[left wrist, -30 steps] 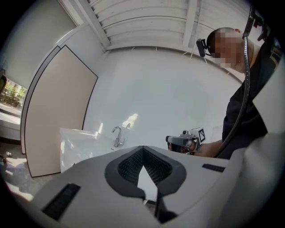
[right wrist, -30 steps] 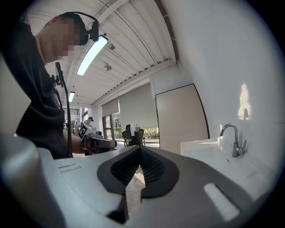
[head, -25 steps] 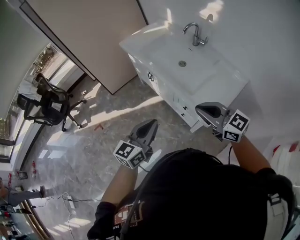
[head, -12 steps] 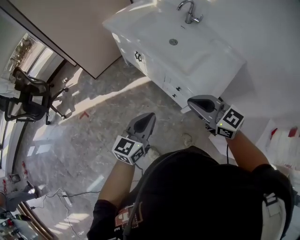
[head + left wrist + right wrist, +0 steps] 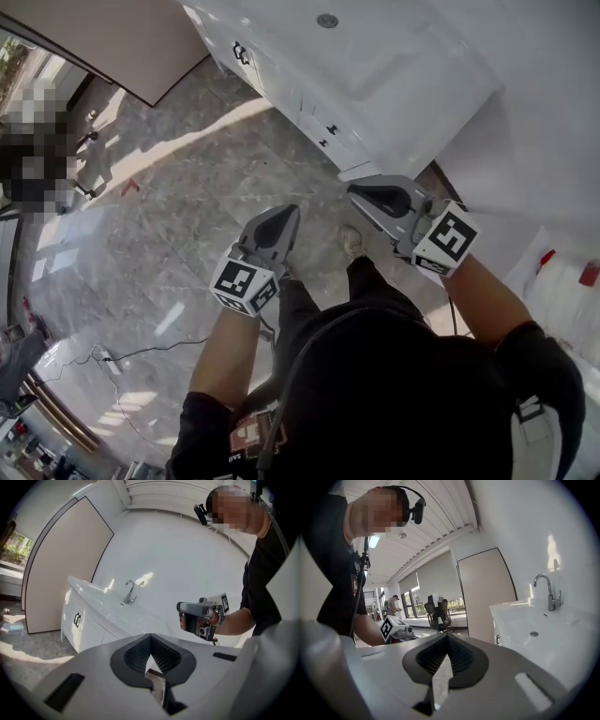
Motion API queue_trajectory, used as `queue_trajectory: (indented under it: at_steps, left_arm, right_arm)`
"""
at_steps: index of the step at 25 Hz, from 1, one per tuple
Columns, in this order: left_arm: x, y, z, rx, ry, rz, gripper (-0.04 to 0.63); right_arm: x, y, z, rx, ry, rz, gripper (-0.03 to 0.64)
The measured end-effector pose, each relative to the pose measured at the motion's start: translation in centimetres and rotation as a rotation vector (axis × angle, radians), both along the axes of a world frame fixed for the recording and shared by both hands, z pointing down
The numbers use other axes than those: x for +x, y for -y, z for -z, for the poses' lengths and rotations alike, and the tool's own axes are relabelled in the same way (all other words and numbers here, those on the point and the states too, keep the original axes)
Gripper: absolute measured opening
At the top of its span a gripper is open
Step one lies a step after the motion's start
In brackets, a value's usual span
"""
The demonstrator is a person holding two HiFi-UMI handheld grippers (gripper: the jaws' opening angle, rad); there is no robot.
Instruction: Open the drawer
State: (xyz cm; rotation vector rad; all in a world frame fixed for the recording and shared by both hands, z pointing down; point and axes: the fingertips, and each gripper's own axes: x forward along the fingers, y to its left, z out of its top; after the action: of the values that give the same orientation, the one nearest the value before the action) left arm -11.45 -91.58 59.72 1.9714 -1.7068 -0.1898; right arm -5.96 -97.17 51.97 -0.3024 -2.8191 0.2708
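Currently left gripper (image 5: 289, 214) and right gripper (image 5: 356, 190) are both closed, nothing held. The drawer (image 5: 317, 114) sits ahead, nearer right gripper, apart. Risk: closed jaws can't take knob (image 5: 330, 129); tips skid off w/o reopening.

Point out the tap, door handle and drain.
Curved chrome tap (image 5: 130, 592): left gripper view, its stem.
Black cabinet door handle (image 5: 77, 619): left gripper view, its middle.
Round metal sink drain (image 5: 534, 633): right gripper view, its centre.

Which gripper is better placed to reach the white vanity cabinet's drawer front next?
Right, probably. The right gripper sits close beside the white vanity cabinet front with its small dark drawer knobs. The left gripper hangs further out over the grey marble floor. Both jaws shut, empty.
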Motion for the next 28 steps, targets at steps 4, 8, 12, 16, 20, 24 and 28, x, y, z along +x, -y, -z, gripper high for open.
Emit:
queue_trajectory:
  at_steps: [4,8,12,16,20,24,28]
  left_arm:
    - [-0.1,2.0,-4.3,-0.007,-0.026,0.014,-0.008]
    - [0.3,4.2,-9.2,-0.028,-0.045,0.005,-0.008]
    - [0.2,6.7,-13.8,-0.072,-0.049,0.010,-0.008]
    - [0.1,8.0,-17.6,-0.101,-0.067,0.023,-0.008]
    - [0.4,10.4,-20.4,-0.100,-0.103,0.004,-0.008]
    - [1.1,12.3,-24.5,-0.119,-0.116,-0.003,-0.008]
    - [0.8,14.5,-27.1,-0.131,-0.106,-0.024,-0.008]
  right_arm:
    - [0.5,0.2,-3.0,0.006,-0.003,-0.014,-0.006]
    - [1.3,0.2,-6.3,0.002,-0.003,-0.026,-0.006]
    - [2.2,0.3,-10.1,-0.028,-0.011,-0.040,-0.006]
    - [3.2,-0.3,-13.7,-0.075,-0.039,-0.046,-0.006]
    - [4.4,-1.6,-16.3,-0.081,-0.061,-0.014,-0.006]
    - [6.0,-3.2,-20.0,-0.072,-0.085,0.014,-0.006]
    - [6.7,-2.9,-22.2,-0.087,-0.119,0.003,-0.006]
